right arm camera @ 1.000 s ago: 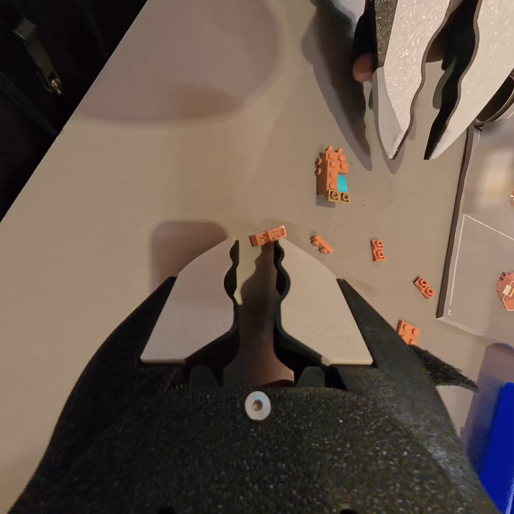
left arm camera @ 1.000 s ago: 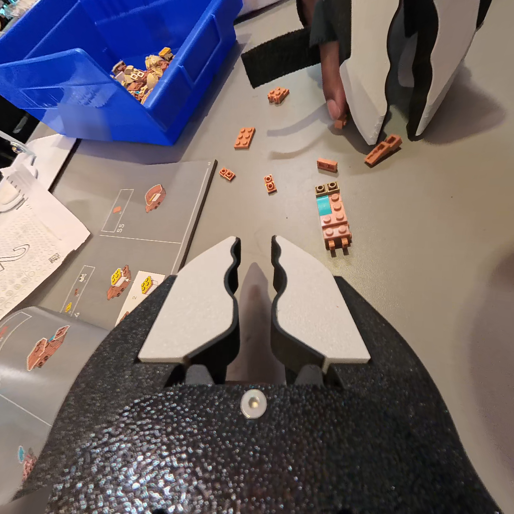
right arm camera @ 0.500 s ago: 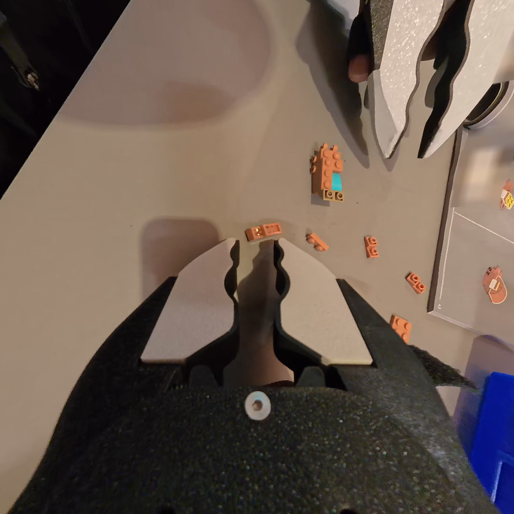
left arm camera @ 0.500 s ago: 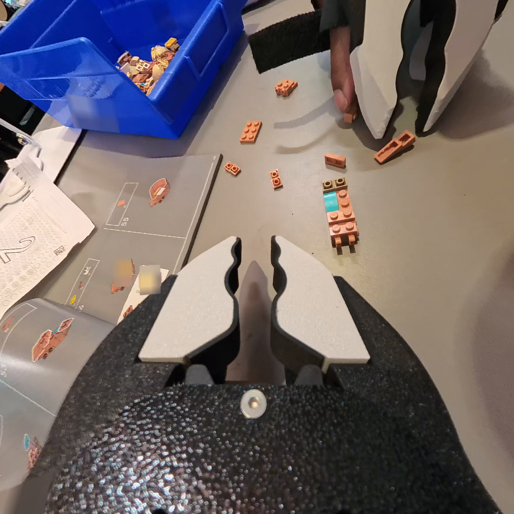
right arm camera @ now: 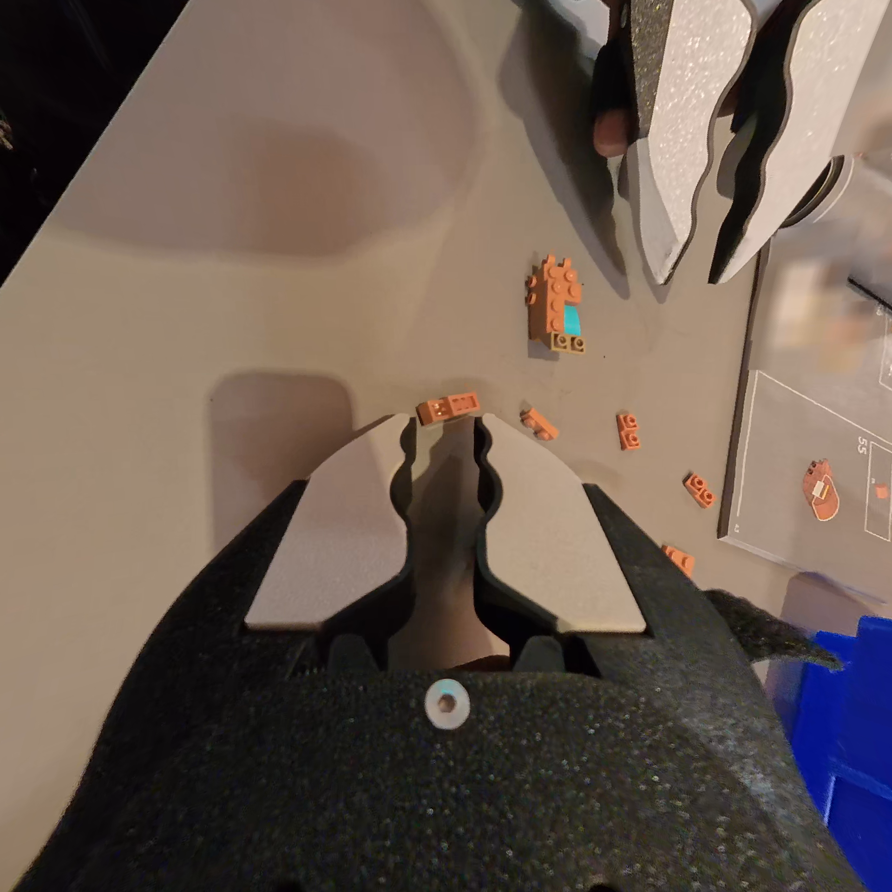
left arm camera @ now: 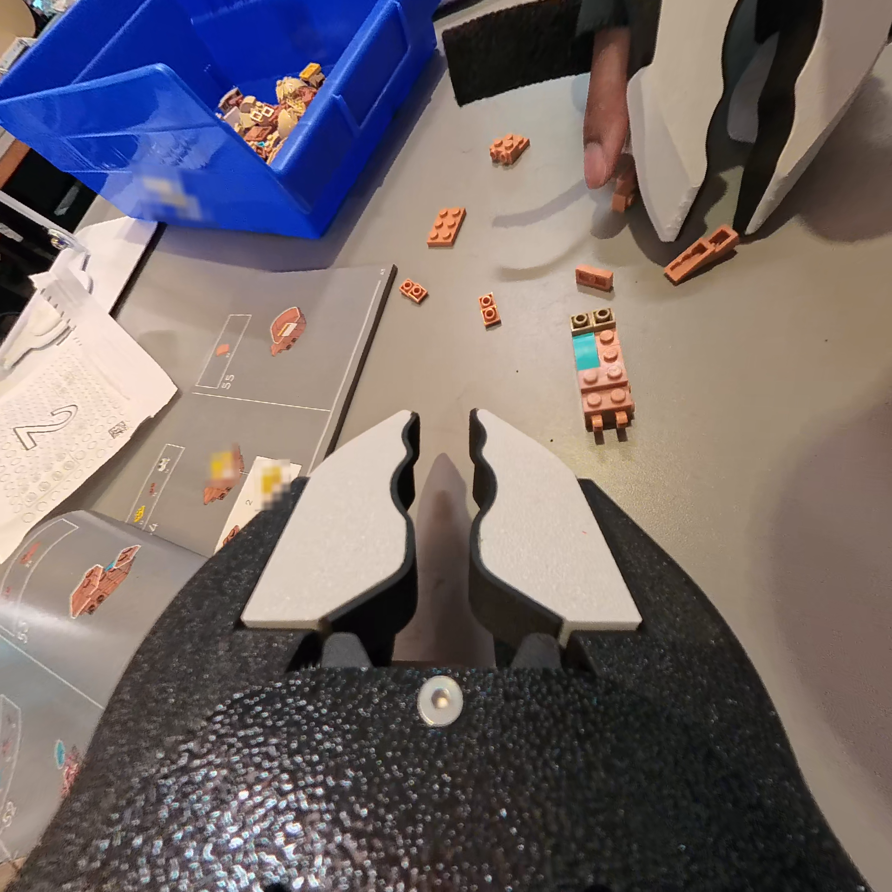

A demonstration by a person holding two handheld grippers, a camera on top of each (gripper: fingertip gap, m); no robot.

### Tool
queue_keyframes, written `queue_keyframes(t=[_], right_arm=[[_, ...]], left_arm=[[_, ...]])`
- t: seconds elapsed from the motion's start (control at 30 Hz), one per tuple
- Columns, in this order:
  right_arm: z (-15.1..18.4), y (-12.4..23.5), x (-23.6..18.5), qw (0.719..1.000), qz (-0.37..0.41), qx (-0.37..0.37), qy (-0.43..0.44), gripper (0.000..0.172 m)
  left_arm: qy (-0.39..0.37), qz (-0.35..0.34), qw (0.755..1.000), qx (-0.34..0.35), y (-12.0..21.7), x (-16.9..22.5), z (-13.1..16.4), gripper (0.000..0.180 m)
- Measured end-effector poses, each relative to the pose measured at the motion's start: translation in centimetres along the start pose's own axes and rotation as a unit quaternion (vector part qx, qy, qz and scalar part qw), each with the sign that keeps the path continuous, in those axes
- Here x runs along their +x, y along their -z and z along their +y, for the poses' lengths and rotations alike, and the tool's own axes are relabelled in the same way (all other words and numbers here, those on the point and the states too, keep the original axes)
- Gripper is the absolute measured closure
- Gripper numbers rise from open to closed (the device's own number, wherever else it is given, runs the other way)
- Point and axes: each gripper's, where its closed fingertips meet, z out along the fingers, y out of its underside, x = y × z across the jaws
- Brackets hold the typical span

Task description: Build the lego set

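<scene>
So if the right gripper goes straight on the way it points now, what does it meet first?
Probably the upside-down orange slope brick lying on the table just past the open jaws of the right gripper; depth is hard to judge.

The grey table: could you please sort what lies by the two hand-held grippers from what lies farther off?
By the grippers:
brown slope brick at the tips of the open right hand-held gripper
brick assembly beside the open left hand-held gripper

Farther off:
loose brown plates
blue bin
instruction booklet
</scene>
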Motion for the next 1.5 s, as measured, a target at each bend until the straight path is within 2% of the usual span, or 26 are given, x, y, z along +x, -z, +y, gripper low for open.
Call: queue_keyframes(t=[0.43,0.6,0.73,0.87,1.0,1.17,1.37,1.5], right_arm=[[-0.7,-0.6,-0.1,1.0,0.001,0.0,-0.026,0.154],[-0.6,-0.6,0.5,0.998,0.004,0.004,-0.066,0.158],[-1.0,-0.3,1.1,0.993,-0.001,0.029,-0.114,0.158],[-2.6,0.5,1.4,0.983,-0.019,0.088,-0.158,0.158],[-4.5,1.7,2.1,0.959,-0.045,0.171,-0.22,0.158],[-6.7,3.2,3.0,0.906,-0.095,0.272,-0.31,0.158],[-8.3,4.0,3.5,0.852,-0.138,0.339,-0.374,0.158],[-8.5,4.1,3.6,0.831,-0.155,0.357,-0.396,0.158]], left_arm=[[-0.005,-0.005,1.0,-0.002,-0.1,0.0,0.0,0.162],[-0.008,-0.008,1.0,0.02,0.2,0.0,-0.7,0.162],[-0.026,-0.008,0.998,0.054,0.7,0.3,-2.0,0.162],[-0.05,0.002,0.994,0.095,1.2,1.2,-3.5,0.162],[-0.075,0.032,0.986,0.148,1.8,3.1,-5.5,0.162],[-0.102,0.048,0.972,0.206,2.3,5.1,-7.6,0.159],[-0.162,-0.003,0.96,0.228,2.3,5.5,-8.5,0.156],[-0.19,-0.037,0.948,0.252,2.9,5.4,-9.2,0.154]])
